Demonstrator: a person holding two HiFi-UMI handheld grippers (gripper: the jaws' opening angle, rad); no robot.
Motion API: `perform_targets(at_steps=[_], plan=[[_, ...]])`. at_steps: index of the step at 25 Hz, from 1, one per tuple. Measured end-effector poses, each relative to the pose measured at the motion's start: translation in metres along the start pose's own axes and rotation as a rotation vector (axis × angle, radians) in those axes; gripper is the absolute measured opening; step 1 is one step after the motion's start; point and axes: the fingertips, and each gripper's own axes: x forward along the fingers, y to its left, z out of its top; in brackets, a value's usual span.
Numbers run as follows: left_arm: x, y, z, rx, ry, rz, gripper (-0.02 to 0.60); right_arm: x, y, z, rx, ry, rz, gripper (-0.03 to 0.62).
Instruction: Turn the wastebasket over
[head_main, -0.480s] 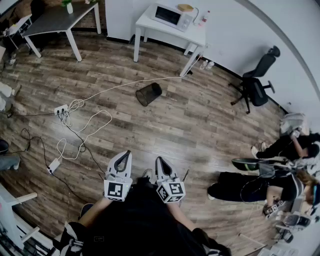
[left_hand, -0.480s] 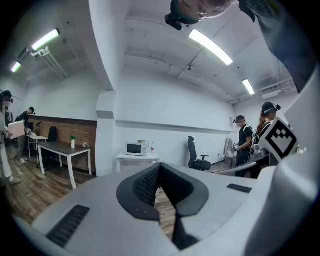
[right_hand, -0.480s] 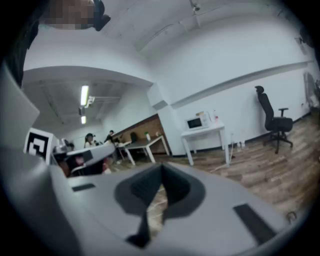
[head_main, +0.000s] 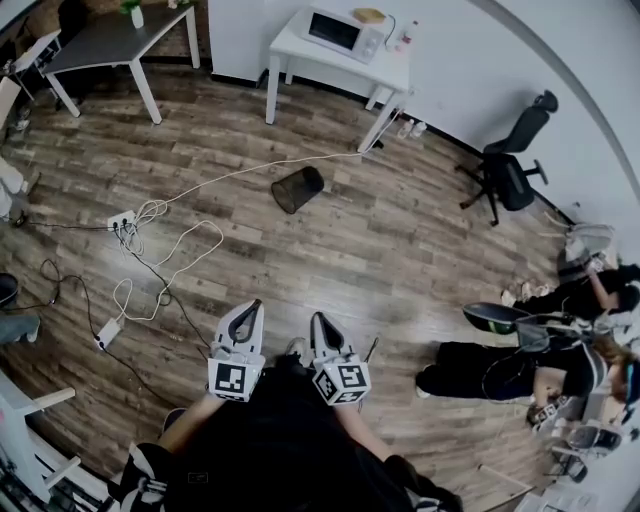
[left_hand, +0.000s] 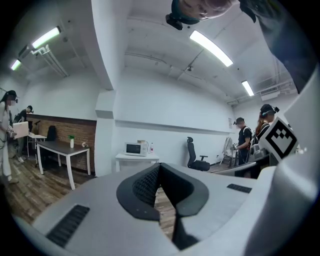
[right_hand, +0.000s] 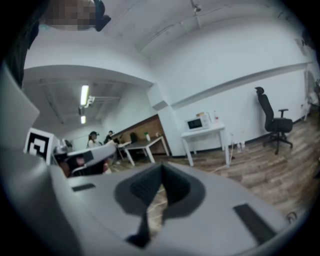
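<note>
A black mesh wastebasket (head_main: 297, 188) lies on its side on the wooden floor, far ahead of me, its open mouth toward the lower left. My left gripper (head_main: 252, 307) and right gripper (head_main: 318, 320) are held side by side close to my body, well short of the basket. Both are shut with nothing between the jaws. In the left gripper view the jaws (left_hand: 159, 172) meet and only floor shows past them. The right gripper view shows the right gripper (right_hand: 161, 172) closed the same way. The basket is hidden in both gripper views.
White cables and power strips (head_main: 122, 219) trail over the floor at left. A white table (head_main: 345, 60) with a microwave (head_main: 342, 31) stands behind the basket, a dark table (head_main: 110, 45) at far left, an office chair (head_main: 510, 165) at right. People sit on the floor at right (head_main: 560, 330).
</note>
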Motion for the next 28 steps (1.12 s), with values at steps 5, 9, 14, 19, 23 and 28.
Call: perform_targets(at_steps=[5,9,14,19,23,28], plan=[[-0.004,0.01,-0.001,-0.007,0.007,-0.005,0.034,0.004,0.01,0.0,0.017,-0.006,-0.006,0.032],[-0.008,0.02,-0.002,-0.015,0.006,-0.012,0.034,0.009,0.018,-0.001,0.025,-0.018,-0.013,0.032],[-0.018,0.04,-0.007,-0.029,0.007,-0.023,0.034,0.018,0.036,-0.008,0.017,-0.012,-0.028,0.032],[-0.03,0.063,-0.013,-0.042,0.026,-0.046,0.034,0.027,0.057,-0.015,0.01,-0.013,-0.055,0.032],[-0.037,0.081,-0.017,-0.038,0.035,-0.071,0.034,0.036,0.072,-0.021,0.019,-0.007,-0.081,0.032],[-0.043,0.101,-0.022,-0.061,0.045,-0.072,0.034,0.042,0.081,-0.027,0.004,-0.009,-0.097,0.032]])
